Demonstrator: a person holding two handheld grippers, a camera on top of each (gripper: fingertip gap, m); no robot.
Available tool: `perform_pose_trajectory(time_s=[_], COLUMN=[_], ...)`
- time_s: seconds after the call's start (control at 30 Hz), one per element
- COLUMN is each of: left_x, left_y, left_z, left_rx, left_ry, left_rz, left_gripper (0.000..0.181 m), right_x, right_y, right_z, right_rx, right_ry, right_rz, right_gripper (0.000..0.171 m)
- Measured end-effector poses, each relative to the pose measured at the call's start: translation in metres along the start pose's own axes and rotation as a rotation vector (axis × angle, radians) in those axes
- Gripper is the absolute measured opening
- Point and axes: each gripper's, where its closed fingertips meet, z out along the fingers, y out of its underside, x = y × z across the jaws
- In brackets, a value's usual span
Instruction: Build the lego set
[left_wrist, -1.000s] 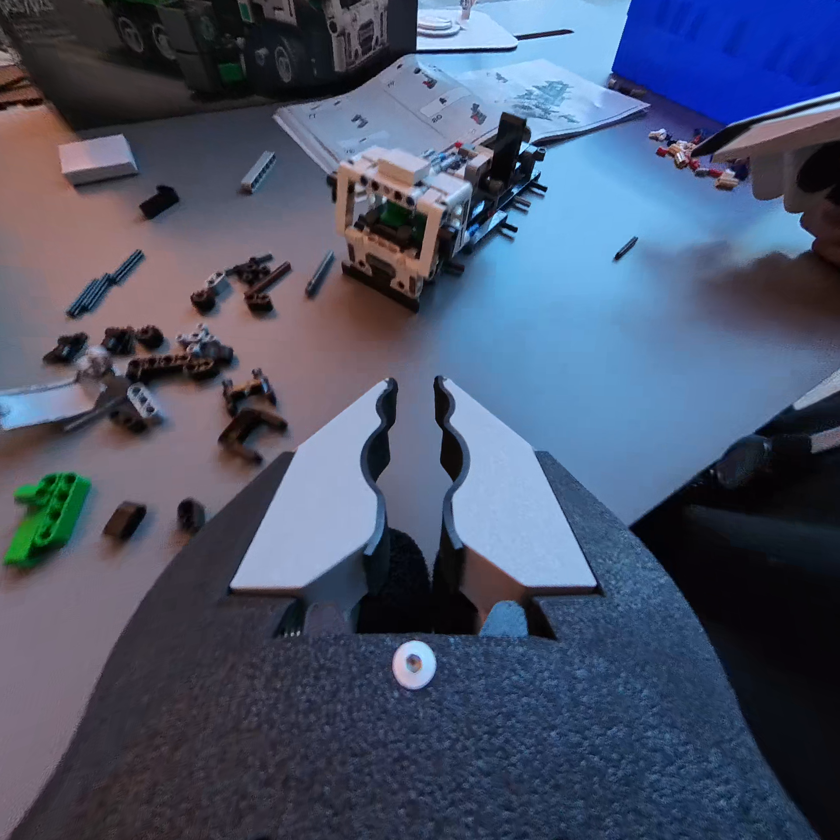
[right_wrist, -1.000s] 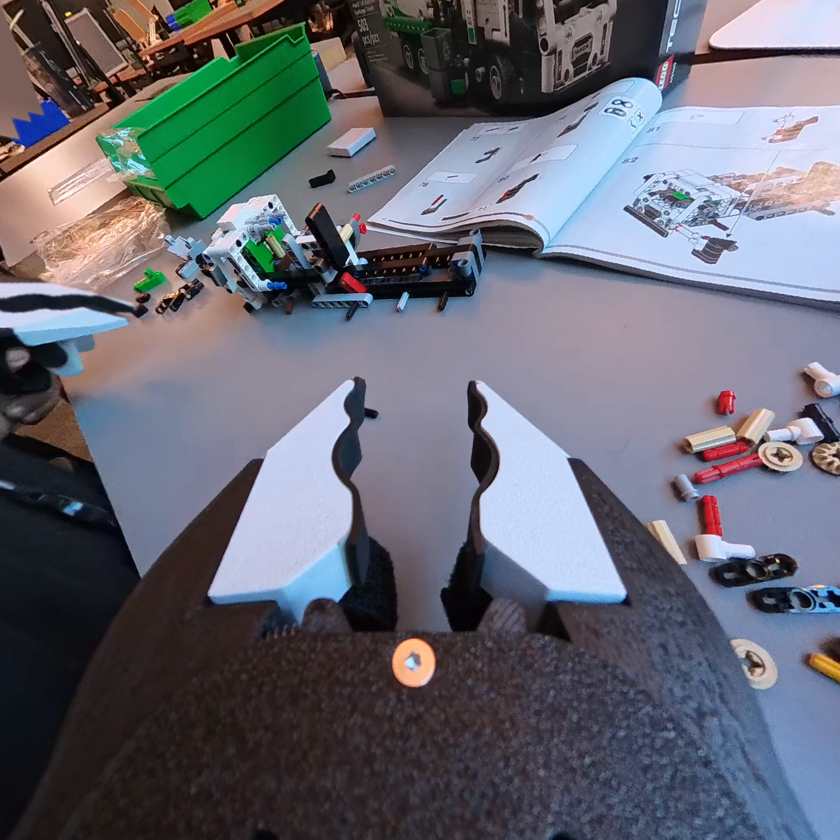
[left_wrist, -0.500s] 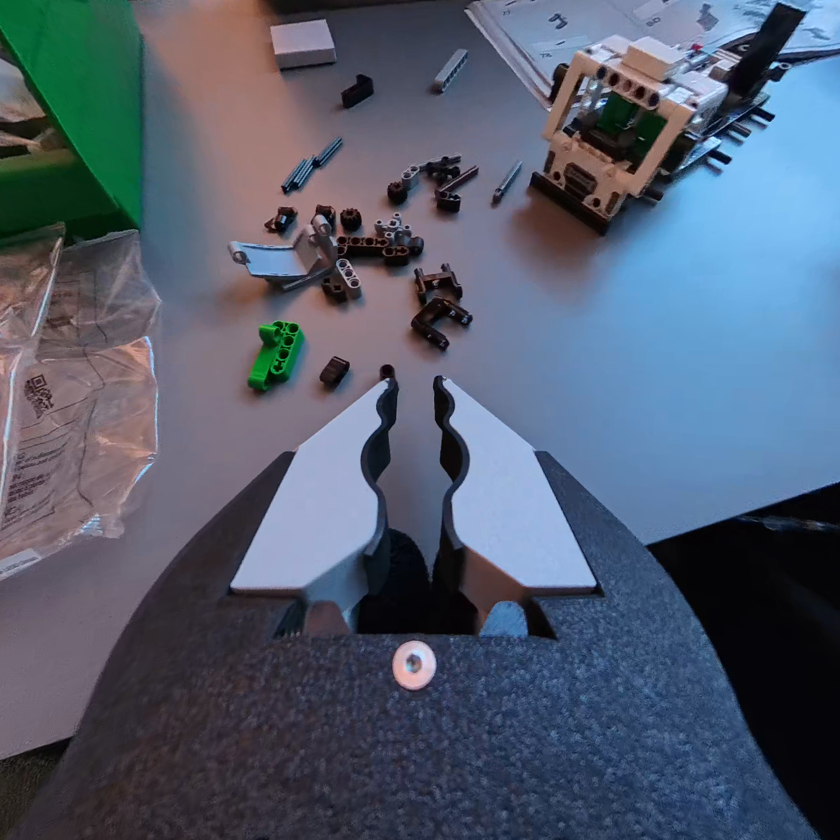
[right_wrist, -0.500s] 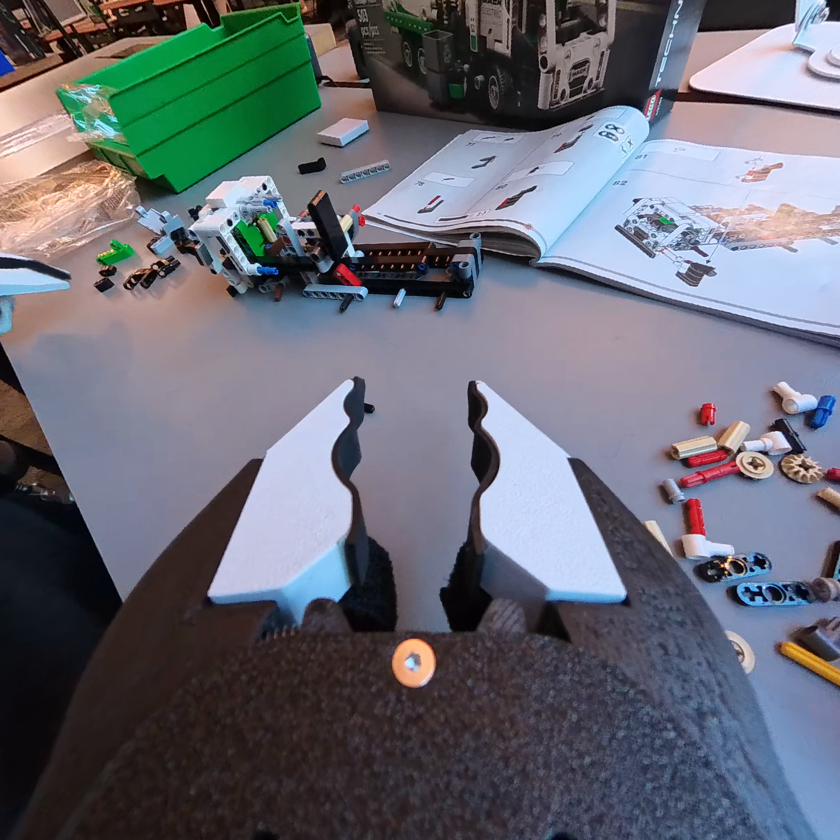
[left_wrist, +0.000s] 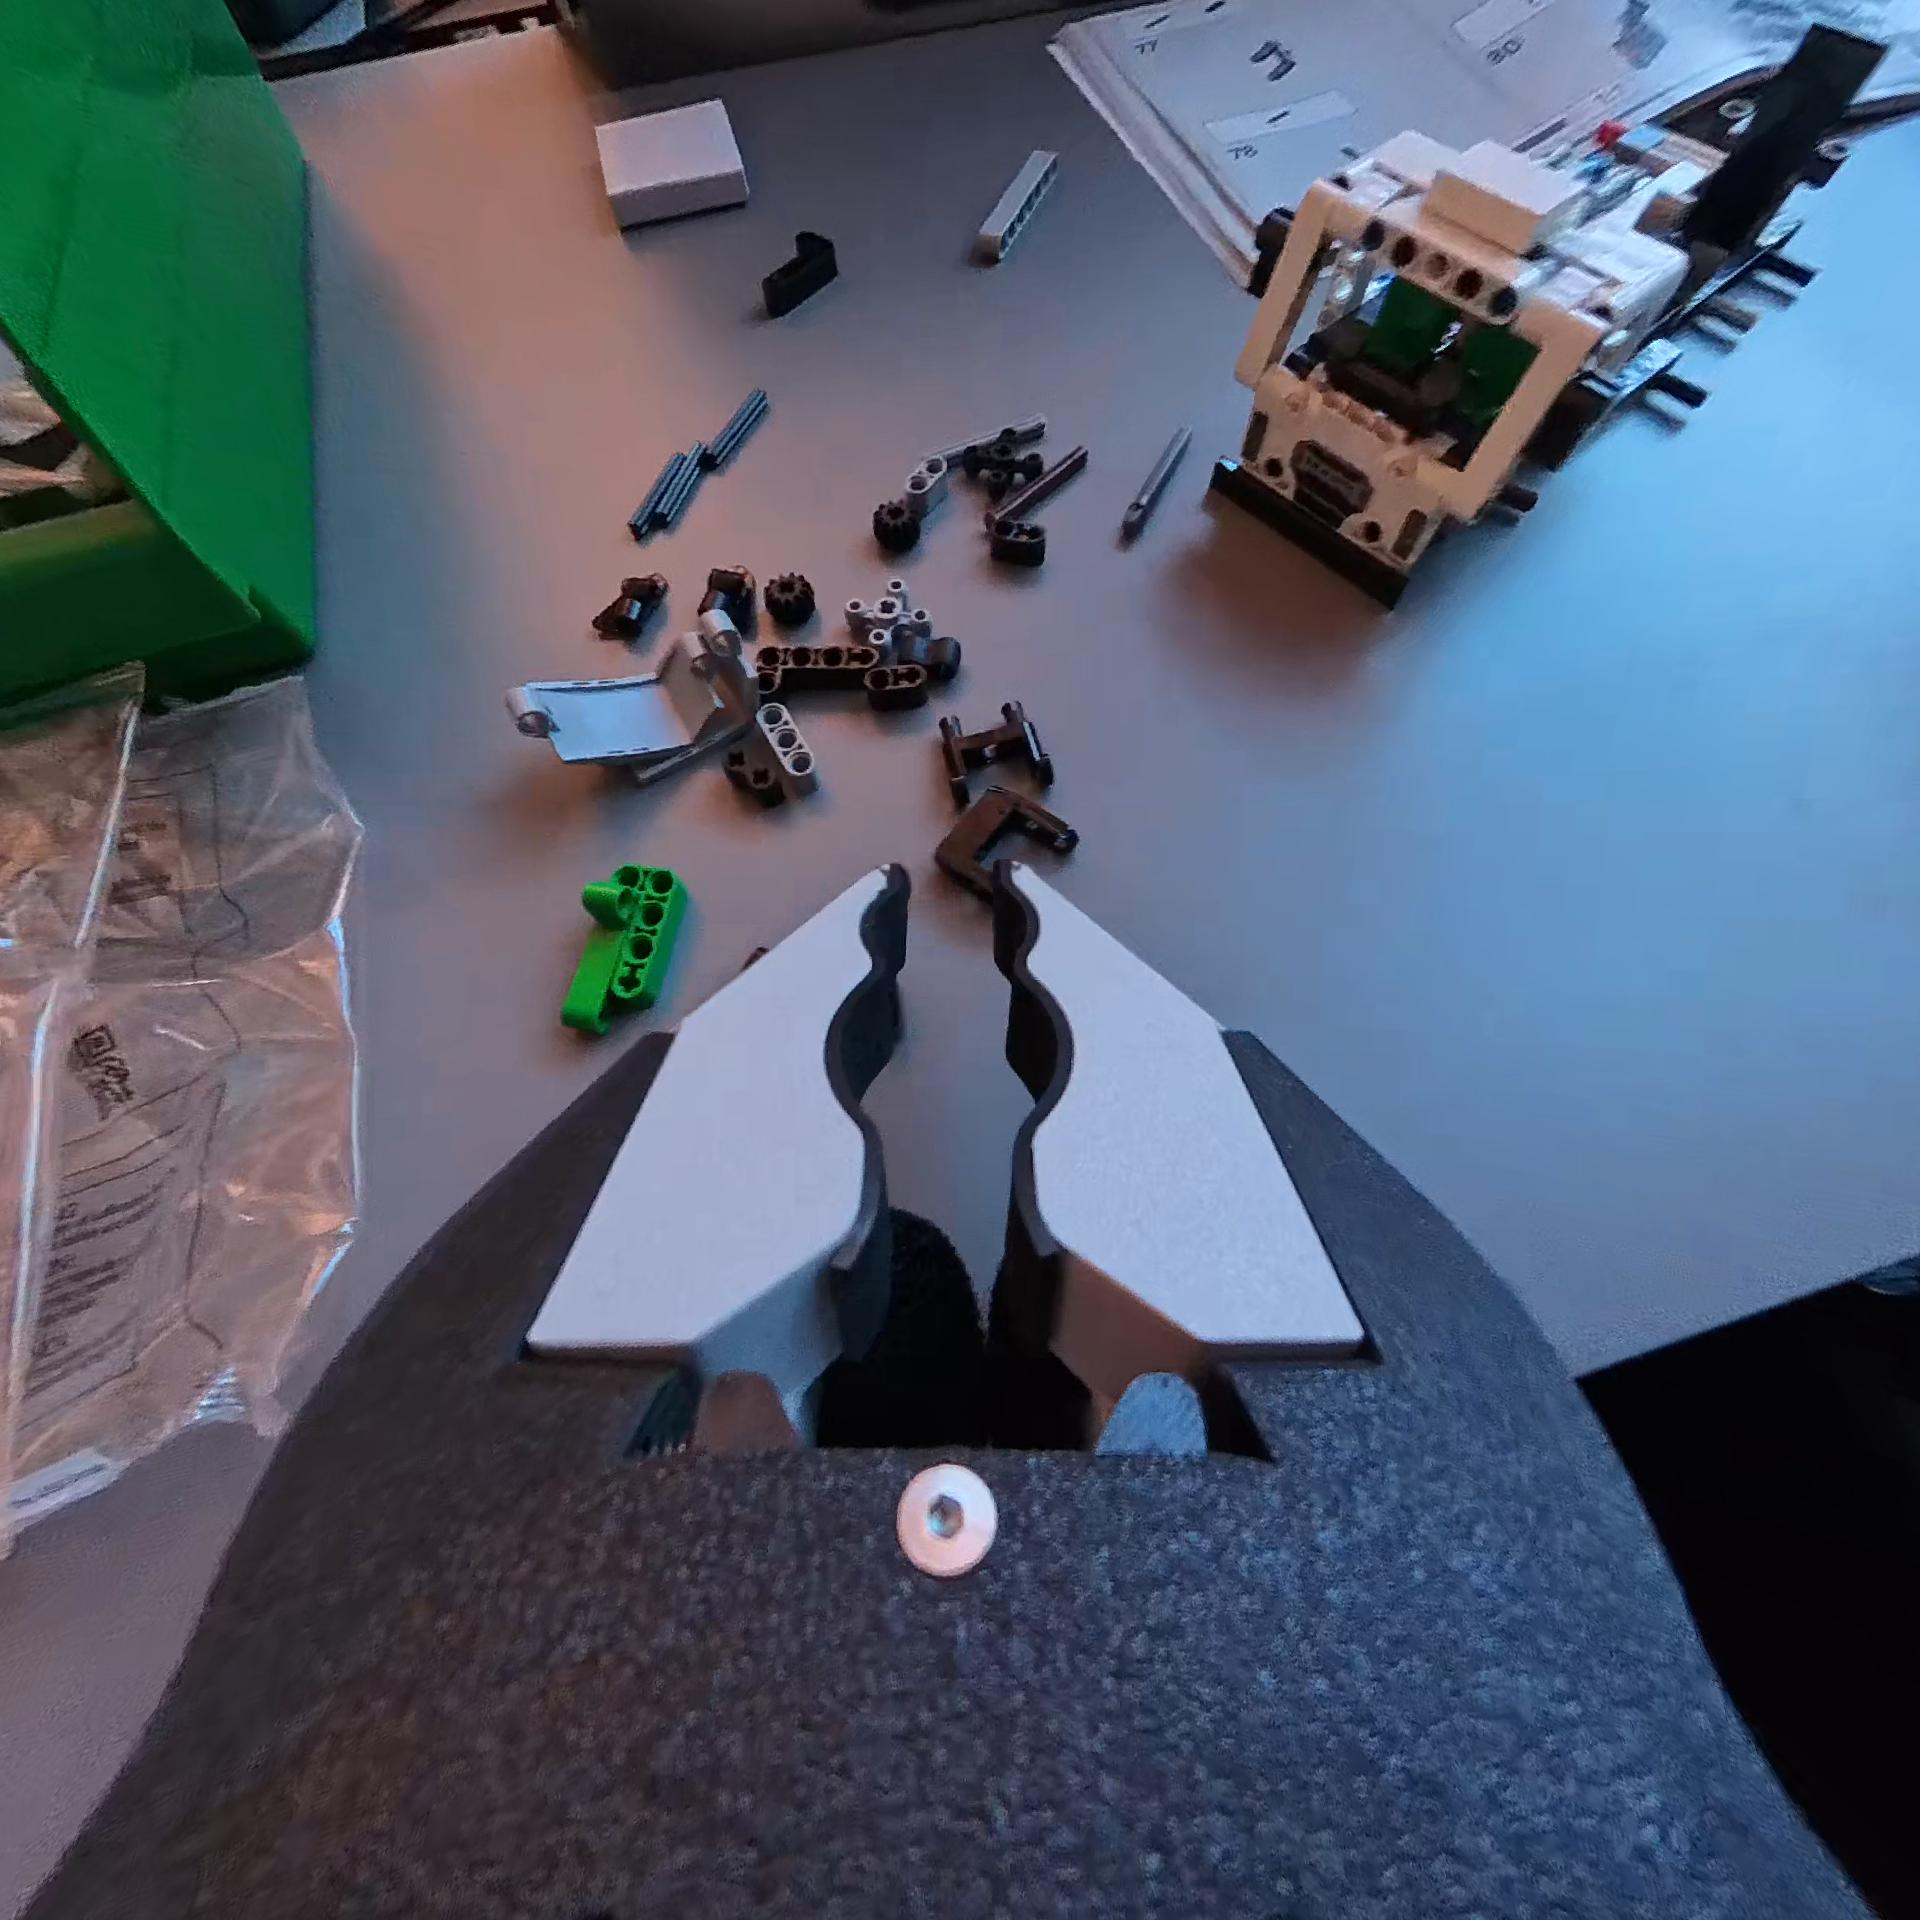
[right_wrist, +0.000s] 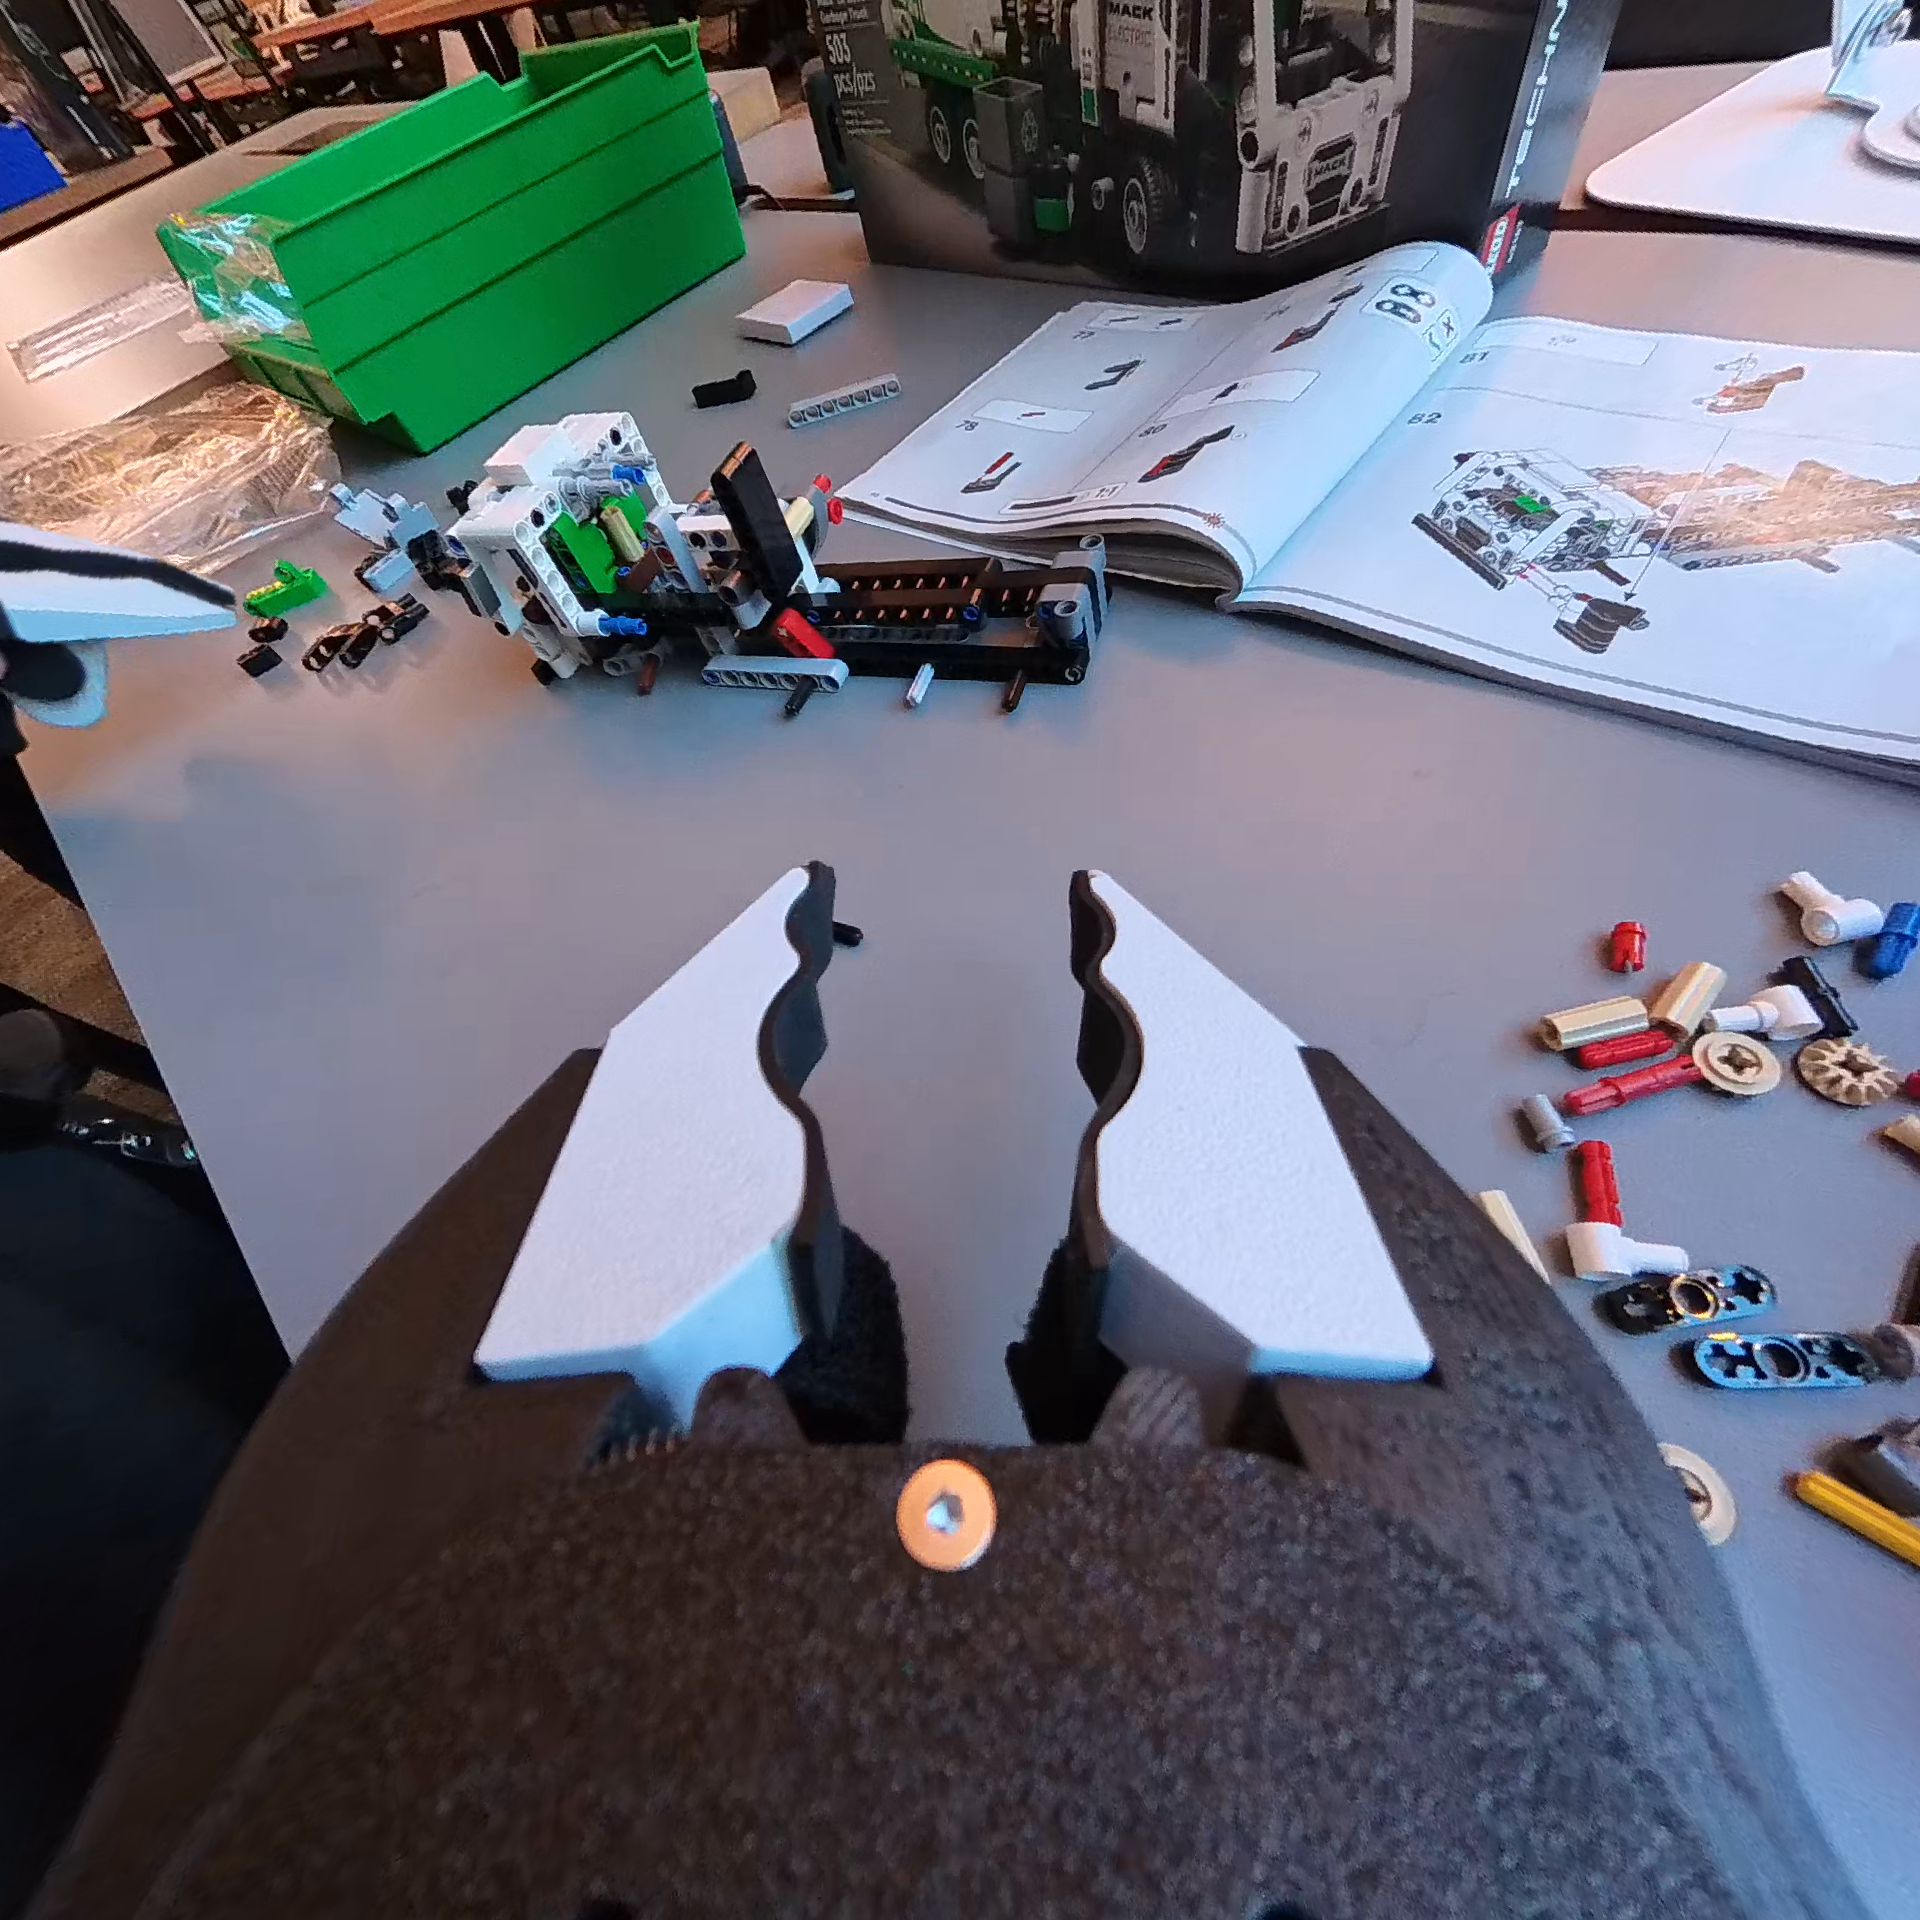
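Grippers hovered empty over scattered grey-table pieces.
White-fingered left gripper stood narrowly parted above a black angled connector; right gripper gaped wider.

A workshop or lab space is showing: a grey counter sitting before rows of wooden tables, with a green bin.

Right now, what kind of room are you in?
Probably a workshop or lab: a grey table with an open instruction booklet, a green parts bin, and more long tables in the background.
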Motion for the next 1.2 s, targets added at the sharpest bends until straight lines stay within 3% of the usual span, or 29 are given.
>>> perform_pose_trajectory(time_s=[0.83, 1.03, 1.2], left_x=[-0.019, 0.003, 0.051], left_y=[-0.015, -0.031, -0.045], left_z=[0.008, 0.016, 0.028], left_rx=[-0.034, 0.021, 0.059], left_ry=[-0.026, 0.064, 0.219], left_rz=[0.068, 0.048, 0.094], left_gripper=[0.015, 0.015, 0.015], right_x=[0.002, 0.006, 0.019], right_y=[-0.002, 0.001, 0.007], right_z=[-0.001, -0.004, -0.033], right_rx=[0.013, 0.008, 0.05], right_ry=[-0.015, 0.038, 0.207], right_rz=[0.035, 0.033, 0.046], right_gripper=[0.045, 0.045, 0.031])
